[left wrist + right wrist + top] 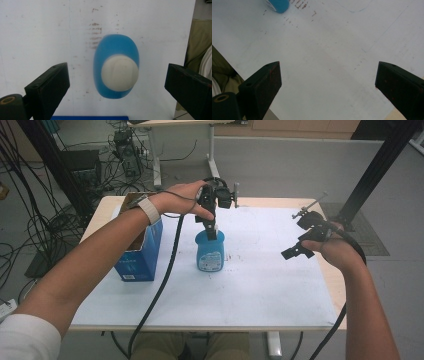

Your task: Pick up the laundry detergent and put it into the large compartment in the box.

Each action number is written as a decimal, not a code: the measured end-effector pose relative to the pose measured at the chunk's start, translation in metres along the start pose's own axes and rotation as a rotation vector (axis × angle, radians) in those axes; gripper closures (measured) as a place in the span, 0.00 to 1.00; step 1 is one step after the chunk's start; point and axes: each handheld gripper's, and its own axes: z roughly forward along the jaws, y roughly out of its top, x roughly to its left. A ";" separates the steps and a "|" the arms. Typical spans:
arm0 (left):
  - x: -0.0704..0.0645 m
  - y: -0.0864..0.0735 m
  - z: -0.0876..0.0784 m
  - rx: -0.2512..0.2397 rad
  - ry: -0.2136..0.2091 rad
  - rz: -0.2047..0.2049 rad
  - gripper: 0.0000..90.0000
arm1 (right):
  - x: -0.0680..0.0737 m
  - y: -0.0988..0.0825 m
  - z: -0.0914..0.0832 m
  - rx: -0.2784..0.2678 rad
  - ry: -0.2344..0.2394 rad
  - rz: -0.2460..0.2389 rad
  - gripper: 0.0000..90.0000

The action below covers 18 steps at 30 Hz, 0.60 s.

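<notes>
A blue plastic bottle (210, 254) with a white cap stands upright near the middle of the white table sheet (260, 280). My left gripper (212, 229) points straight down over it, open, jaws wide on either side of the cap. From the left gripper view the bottle (115, 46) is seen from above, its white cap (120, 73) between the two spread jaws and touching neither. My right gripper (300, 245) hovers open over the right part of the sheet, nothing between its jaws. In the right gripper view the bottle's base (277, 5) shows at the top left.
An open blue cardboard box (139, 251) stands at the left of the table, close beside the bottle and under my left forearm. Brown smudges (299, 6) mark the sheet near the bottle. Cables trail off the table's near edge; black frame posts stand behind.
</notes>
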 end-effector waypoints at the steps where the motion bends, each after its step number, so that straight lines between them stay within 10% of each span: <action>1: 0.000 0.000 0.000 0.002 -0.001 0.001 0.07 | 0.000 0.000 0.000 0.000 0.000 0.000 0.07; 18: -0.002 0.001 0.001 0.001 0.005 0.002 0.07 | 0.000 0.000 0.001 0.002 0.002 -0.002 0.07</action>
